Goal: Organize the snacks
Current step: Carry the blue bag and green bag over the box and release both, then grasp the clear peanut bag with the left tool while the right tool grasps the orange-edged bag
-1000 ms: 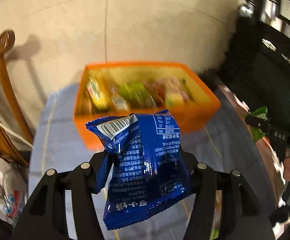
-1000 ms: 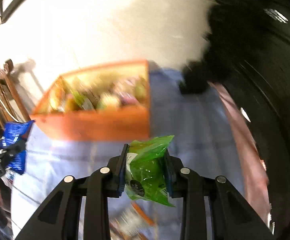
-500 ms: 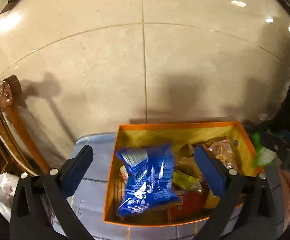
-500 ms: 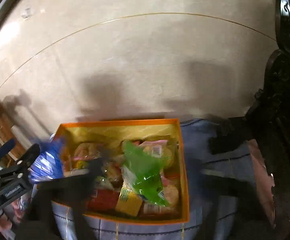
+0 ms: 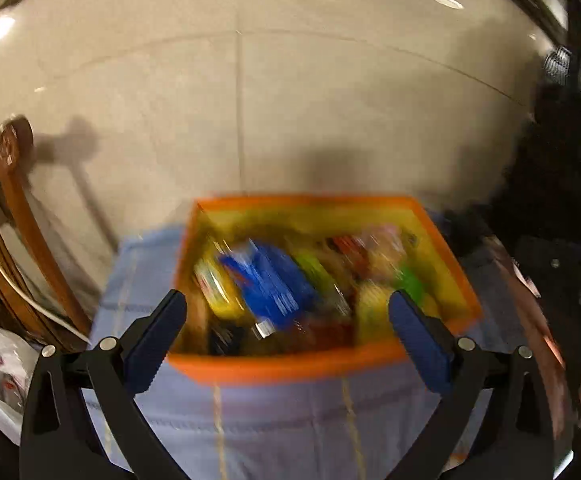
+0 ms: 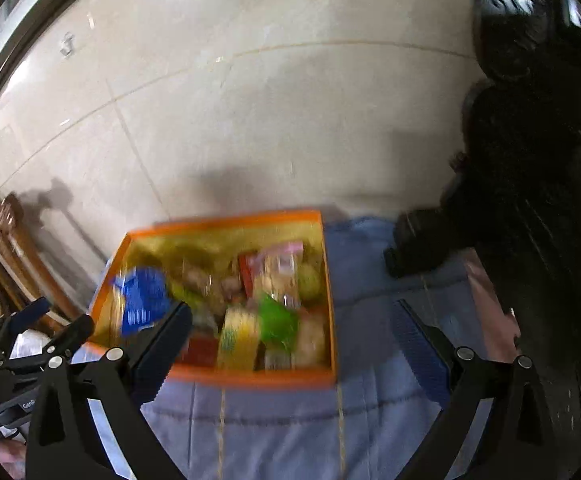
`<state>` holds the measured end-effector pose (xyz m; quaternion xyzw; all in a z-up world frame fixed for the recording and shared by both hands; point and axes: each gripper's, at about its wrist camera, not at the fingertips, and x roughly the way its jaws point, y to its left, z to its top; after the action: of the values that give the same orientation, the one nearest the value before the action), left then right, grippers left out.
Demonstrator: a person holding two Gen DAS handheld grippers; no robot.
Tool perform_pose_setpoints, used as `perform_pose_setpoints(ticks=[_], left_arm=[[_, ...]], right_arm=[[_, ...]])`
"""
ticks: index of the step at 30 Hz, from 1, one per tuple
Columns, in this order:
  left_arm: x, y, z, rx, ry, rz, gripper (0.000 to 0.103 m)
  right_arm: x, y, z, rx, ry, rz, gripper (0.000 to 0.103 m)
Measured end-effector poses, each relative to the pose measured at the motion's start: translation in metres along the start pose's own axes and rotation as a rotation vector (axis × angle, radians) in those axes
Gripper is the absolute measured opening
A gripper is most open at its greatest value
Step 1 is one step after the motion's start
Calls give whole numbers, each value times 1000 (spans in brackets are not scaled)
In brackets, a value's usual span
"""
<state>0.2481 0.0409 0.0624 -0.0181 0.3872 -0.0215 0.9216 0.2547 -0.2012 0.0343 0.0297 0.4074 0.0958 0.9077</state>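
Both tools, left tool (image 5: 288,322) and right tool (image 6: 292,332), gape wide, empty. Blue packet (image 5: 268,290) and green packet (image 6: 276,322) lie in orange box (image 6: 250,376), lower centre. No loose snacks visible on worktop (image 6: 370,420).

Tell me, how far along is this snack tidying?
Well along, it seems. The blue packet and the green packet already lie in the orange box among other snacks. Nothing is in hand: the left gripper and the right gripper both stand open and empty over the blue cloth. These views show no loose snacks waiting outside the box.
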Motion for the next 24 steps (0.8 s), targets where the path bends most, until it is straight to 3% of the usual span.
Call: perform_pose_setpoints(ticks=[3,7,12,14,18,22,24], left_arm=[[-15,-18,-43,38,32,-66,99],[-26,-48,-111,142,111,-128,99],[-23,-85,-196,356,238,-204,99],[-18,-94,-211,406,252,-208,99],[-1,-103,-225,372,273,-262,99],[20,-115,-242,432,263,-274,99],[27,-117,-253,428,270,-311,97]], right_arm=[[-5,-6,-37,-2,66,-6,99],[1,-15,-109,18,225,-17,99],[23,-23,-170,95,414,1,99],[38,-25,-184,123,487,-17,99],[62,-27,-202,208,624,-9,99],[87,-27,-214,277,742,-8,100],[94,-22,-213,258,752,-9,97]])
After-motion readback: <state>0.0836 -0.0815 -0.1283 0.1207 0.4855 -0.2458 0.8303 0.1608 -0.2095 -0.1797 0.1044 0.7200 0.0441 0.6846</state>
